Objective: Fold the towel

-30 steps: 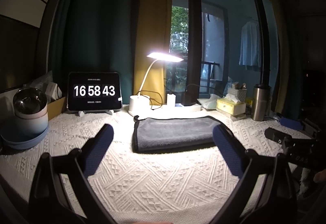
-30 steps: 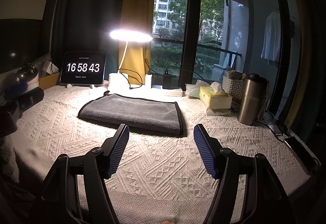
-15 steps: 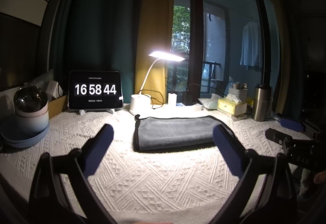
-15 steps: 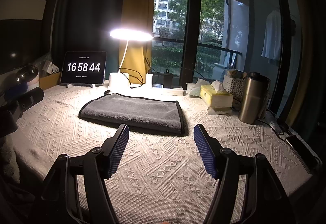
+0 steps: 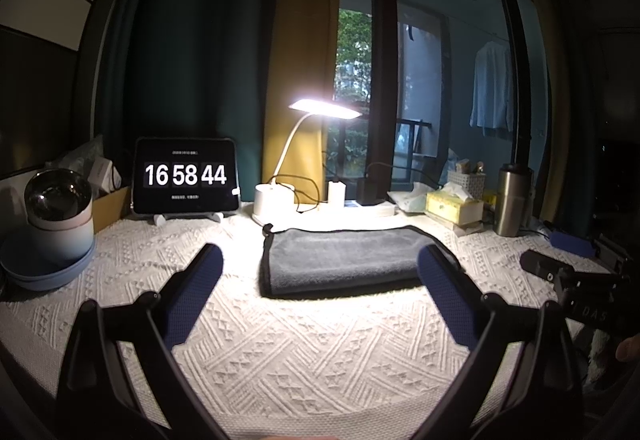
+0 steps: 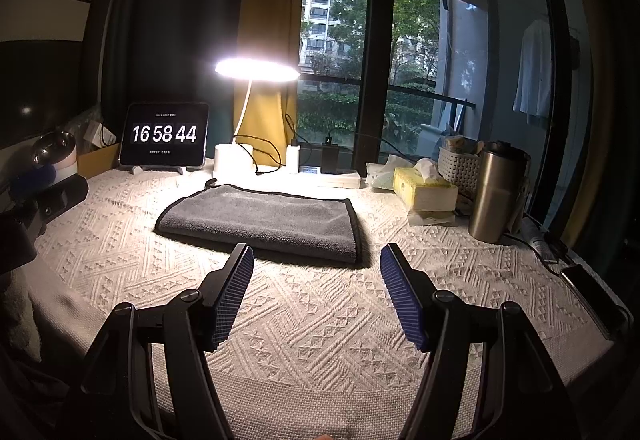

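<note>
Two hand-held grippers, left hand-held gripper (image 5: 320,272) and right hand-held gripper (image 6: 317,272), hover spread wide and empty above the desk (image 6: 320,320); beyond them the folded grey towel (image 6: 264,220) lies flat beneath a lit lamp (image 6: 256,69).

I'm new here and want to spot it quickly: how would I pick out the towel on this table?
Start at the lit desk lamp by the window. Just in front of its white base, on the cream patterned tablecloth, lies the towel. It is the only dark grey, flat, folded cloth there, edged with black trim, unlike the yellow tissue box and steel flask to its right.
</note>
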A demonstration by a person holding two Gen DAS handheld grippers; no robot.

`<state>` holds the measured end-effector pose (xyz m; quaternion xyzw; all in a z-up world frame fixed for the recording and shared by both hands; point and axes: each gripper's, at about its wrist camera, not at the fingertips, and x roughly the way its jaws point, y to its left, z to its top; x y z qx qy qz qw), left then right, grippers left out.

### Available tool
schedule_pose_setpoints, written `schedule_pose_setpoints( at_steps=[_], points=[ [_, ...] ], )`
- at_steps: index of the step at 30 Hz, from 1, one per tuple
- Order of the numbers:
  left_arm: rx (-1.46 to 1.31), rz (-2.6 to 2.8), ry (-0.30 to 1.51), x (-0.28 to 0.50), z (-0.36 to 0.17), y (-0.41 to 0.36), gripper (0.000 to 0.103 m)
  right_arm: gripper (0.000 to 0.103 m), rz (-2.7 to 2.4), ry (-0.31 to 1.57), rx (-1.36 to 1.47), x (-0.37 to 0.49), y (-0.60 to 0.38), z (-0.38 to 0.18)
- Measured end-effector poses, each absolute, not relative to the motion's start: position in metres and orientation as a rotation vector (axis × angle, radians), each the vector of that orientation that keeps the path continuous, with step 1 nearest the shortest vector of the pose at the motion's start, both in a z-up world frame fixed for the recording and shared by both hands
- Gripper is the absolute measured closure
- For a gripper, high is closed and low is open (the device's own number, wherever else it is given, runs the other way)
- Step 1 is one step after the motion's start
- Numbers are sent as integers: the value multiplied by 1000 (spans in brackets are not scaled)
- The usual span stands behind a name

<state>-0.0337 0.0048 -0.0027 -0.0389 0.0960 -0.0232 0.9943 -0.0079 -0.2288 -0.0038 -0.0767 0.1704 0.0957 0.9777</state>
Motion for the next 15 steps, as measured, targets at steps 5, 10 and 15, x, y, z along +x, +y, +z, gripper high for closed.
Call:
schedule_pose_setpoints(
  at_steps=[5, 10, 15],
  points=[
    [-79, -49, 199, -32, -3, 3, 4, 34, 194, 344, -153, -8, -229, -4],
    [-91, -53, 212, -28, -5, 4, 4, 34, 196, 340, -148, -8, -228, -3],
    [-80, -80, 189, -33, -2, 0, 4, 34, 207, 342, -127, -8, -225, -1]
  ],
)
